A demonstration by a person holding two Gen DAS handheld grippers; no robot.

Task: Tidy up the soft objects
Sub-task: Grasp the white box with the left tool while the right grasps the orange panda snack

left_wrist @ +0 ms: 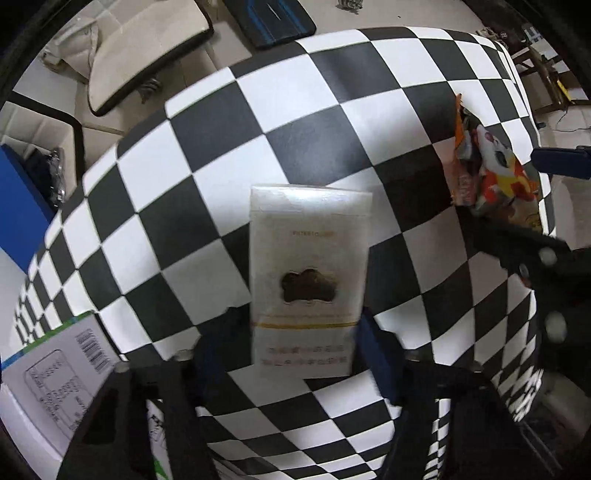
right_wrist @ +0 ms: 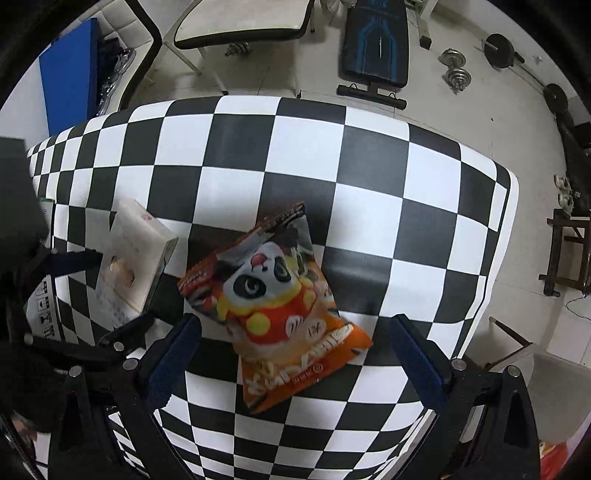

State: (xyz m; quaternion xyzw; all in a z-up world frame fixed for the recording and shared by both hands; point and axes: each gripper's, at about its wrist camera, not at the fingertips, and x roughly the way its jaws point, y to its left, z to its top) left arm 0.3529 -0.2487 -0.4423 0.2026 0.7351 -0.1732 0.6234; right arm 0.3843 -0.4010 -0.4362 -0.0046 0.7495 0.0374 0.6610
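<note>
My left gripper [left_wrist: 303, 347] is shut on a white soft pack with a brown cloud-shaped window [left_wrist: 308, 280] and holds it above the checkered table [left_wrist: 207, 155]. The same pack [right_wrist: 135, 262] shows at the left of the right wrist view, clamped by the left gripper's fingers [right_wrist: 79, 258]. An orange snack bag with a panda print [right_wrist: 277, 306] lies flat on the table between my right gripper's fingers [right_wrist: 173, 362]. My right gripper [right_wrist: 295, 365] is open around it, with no contact seen. The bag also shows at the right edge of the left wrist view [left_wrist: 487, 170].
A white cardboard box with printed labels [left_wrist: 51, 373] stands at the table's left front corner. Beyond the far edge are cream chairs [right_wrist: 243, 18], a black weight bench [right_wrist: 376, 40] and dumbbells [right_wrist: 456, 70] on the tiled floor. A wooden stool [right_wrist: 569, 254] stands at the right.
</note>
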